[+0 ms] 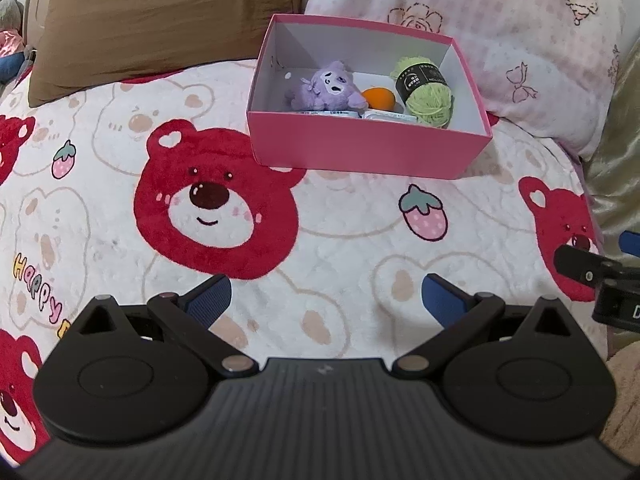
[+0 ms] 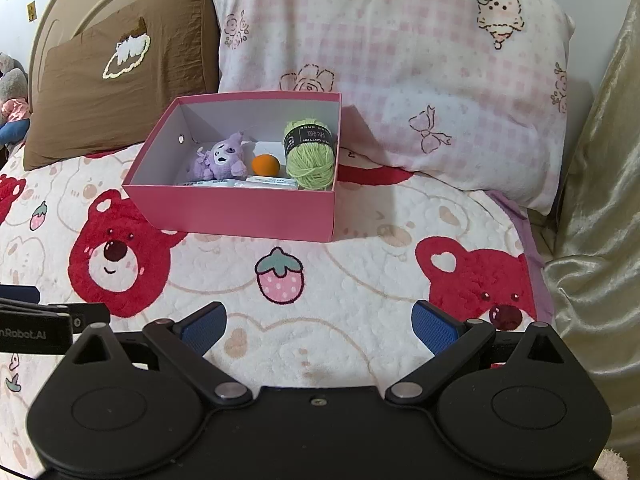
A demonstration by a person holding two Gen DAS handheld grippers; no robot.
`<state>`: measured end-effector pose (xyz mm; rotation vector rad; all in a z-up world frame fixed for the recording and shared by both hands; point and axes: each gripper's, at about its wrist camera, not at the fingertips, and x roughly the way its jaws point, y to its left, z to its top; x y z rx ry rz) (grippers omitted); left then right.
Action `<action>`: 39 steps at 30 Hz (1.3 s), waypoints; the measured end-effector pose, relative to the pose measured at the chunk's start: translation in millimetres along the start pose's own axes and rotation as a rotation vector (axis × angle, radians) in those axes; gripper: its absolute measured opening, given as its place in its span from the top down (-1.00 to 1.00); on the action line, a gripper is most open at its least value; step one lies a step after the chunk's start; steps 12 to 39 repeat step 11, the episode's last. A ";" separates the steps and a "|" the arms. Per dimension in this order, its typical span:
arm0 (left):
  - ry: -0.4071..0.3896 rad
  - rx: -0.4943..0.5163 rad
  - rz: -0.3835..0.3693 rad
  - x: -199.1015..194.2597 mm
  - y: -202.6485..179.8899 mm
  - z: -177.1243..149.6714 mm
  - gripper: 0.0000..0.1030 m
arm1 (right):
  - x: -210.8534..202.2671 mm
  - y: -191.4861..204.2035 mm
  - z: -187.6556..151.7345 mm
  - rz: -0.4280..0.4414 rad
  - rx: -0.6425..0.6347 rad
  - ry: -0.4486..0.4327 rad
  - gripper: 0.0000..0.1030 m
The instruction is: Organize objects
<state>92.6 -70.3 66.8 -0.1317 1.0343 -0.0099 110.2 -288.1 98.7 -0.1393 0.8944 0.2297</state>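
A pink box (image 1: 360, 148) (image 2: 240, 216) with a white inside sits on the bear-print blanket (image 1: 320, 240) (image 2: 360, 280) in front of the pillows. Inside lie a purple plush toy (image 1: 326, 88) (image 2: 220, 158), an orange ball (image 1: 380, 98) (image 2: 265, 165), a green yarn skein (image 1: 426, 90) (image 2: 310, 156) and flat white packets (image 1: 352, 114) (image 2: 240, 183) along the near wall. My left gripper (image 1: 326, 300) hangs open over the blanket, well short of the box. My right gripper (image 2: 318, 324) is open too, also short of the box, holding nothing.
A brown pillow (image 1: 160, 28) (image 2: 116, 92) stands behind the box on the left, a pink checked pillow (image 1: 480, 32) (image 2: 400, 80) on the right. Gold fabric (image 2: 600, 200) runs along the right side. A grey soft toy (image 2: 12, 92) lies far left.
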 end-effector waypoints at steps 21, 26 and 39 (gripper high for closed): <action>0.008 0.010 0.011 0.4 -1.0 0.5 -1.00 | -1.8 1.9 -1.1 -0.001 -0.002 0.000 -0.95; 0.008 0.010 0.011 0.4 -1.0 0.5 -1.00 | -1.8 1.9 -1.1 -0.001 -0.002 0.000 -0.95; 0.008 0.010 0.011 0.4 -1.0 0.5 -1.00 | -1.8 1.9 -1.1 -0.001 -0.002 0.000 -0.95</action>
